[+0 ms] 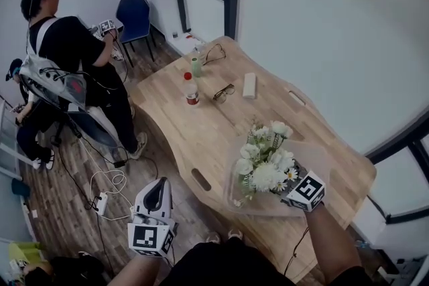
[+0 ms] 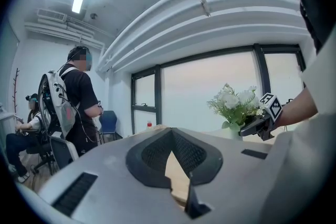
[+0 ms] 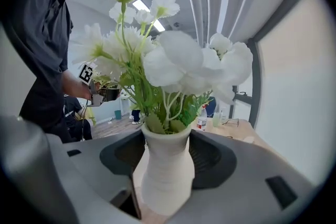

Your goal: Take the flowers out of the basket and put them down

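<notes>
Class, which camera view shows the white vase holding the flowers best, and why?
The right gripper view: the vase fills the centre between the jaws of the right gripper, neck and body clear. The head view shows mainly the flowers, which cover it. The left gripper view shows it small and distant.

Your left claw [image 1: 159, 189] and right claw [image 1: 291, 197] are pale grey shells with dark textured pads, each carrying a black-and-white marker cube [image 1: 150, 238]. You wear a dark short-sleeved top [image 3: 46, 23]. A thin black cable [image 1: 297, 252] hangs by your right arm.

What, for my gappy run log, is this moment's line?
right gripper: shut on vase of flowers | left gripper: shut, empty, beside table
</notes>
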Available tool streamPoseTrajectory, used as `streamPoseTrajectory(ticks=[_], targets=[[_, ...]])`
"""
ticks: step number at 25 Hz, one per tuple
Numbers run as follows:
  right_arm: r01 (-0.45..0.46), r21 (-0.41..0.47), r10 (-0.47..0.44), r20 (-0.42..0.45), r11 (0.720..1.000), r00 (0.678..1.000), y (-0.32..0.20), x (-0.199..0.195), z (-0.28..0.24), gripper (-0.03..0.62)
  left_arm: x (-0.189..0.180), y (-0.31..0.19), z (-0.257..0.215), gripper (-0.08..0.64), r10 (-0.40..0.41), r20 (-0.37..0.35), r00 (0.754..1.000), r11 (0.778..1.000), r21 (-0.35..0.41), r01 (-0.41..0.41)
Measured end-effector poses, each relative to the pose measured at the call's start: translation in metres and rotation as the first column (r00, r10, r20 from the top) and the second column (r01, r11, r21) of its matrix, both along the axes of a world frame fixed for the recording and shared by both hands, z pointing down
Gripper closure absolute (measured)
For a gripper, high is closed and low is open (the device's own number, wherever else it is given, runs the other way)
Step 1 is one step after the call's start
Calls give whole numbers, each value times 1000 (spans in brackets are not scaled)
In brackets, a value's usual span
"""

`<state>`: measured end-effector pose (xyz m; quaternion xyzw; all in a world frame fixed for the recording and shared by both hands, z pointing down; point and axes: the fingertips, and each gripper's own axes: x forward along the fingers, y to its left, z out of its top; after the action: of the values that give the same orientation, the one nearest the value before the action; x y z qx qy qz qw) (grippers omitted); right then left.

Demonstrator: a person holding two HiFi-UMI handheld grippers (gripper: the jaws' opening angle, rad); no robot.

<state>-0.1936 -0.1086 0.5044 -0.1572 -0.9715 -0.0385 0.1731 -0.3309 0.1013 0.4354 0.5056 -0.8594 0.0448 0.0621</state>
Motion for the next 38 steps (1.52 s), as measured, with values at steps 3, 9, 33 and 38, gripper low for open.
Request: streamPoseTrajectory(ticks=[3,9,33,38], targets=[[-24,17,24,1,1000,1000,-3,6,-7,311,5,-7,-2,555,27,3,1000,1000,10,-27],[-90,25,89,20,996,996,-12,18,-30,311,15,-28,-7,555,89,2,996,995,35,-89],[-448,-63,452,169,892,876,-53,132,-116,313,63,-126,-27,555,370,9,929,923,105,-369],[-517,-60,518,198,854,832,-67,171,-134,314,93,-155,-31,555,436,17,900,894,107,-435]])
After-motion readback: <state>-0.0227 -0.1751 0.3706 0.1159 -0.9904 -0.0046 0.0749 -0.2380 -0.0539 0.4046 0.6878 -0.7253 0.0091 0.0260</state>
